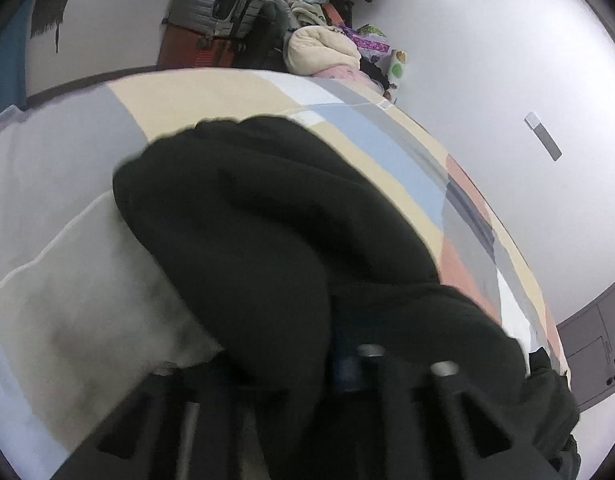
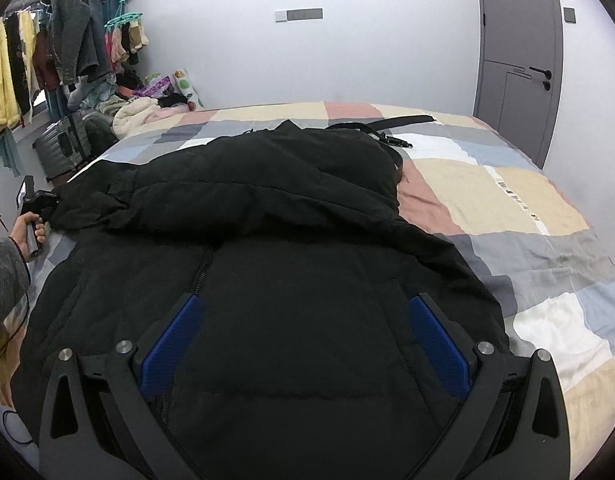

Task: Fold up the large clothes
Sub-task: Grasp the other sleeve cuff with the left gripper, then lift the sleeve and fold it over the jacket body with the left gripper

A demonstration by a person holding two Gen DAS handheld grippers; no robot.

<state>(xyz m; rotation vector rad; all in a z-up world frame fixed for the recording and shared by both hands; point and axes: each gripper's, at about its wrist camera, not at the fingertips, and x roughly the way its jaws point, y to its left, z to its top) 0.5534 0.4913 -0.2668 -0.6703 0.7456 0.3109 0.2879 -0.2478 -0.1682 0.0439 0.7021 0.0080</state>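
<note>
A large black padded coat [image 2: 291, 208] lies on the patchwork bedspread [image 2: 507, 192], its upper part folded over the body. My right gripper [image 2: 303, 312] is open, its blue pads [image 2: 439, 344] spread wide just above the coat's front by the zipper. My left gripper [image 2: 37, 204] shows at the coat's far left edge, held in a hand and shut on a fold of the coat. In the left wrist view the black coat [image 1: 267, 220] bunches over the left gripper [image 1: 343, 360], hiding most of its fingers.
A black belt [image 2: 387, 122] lies on the bed beyond the coat. A clothes rack [image 2: 47, 48] with hanging garments, a grey suitcase [image 2: 63, 144] and a pile of bedding [image 2: 135, 114] stand at the left. A grey door [image 2: 519, 52] is at the back right.
</note>
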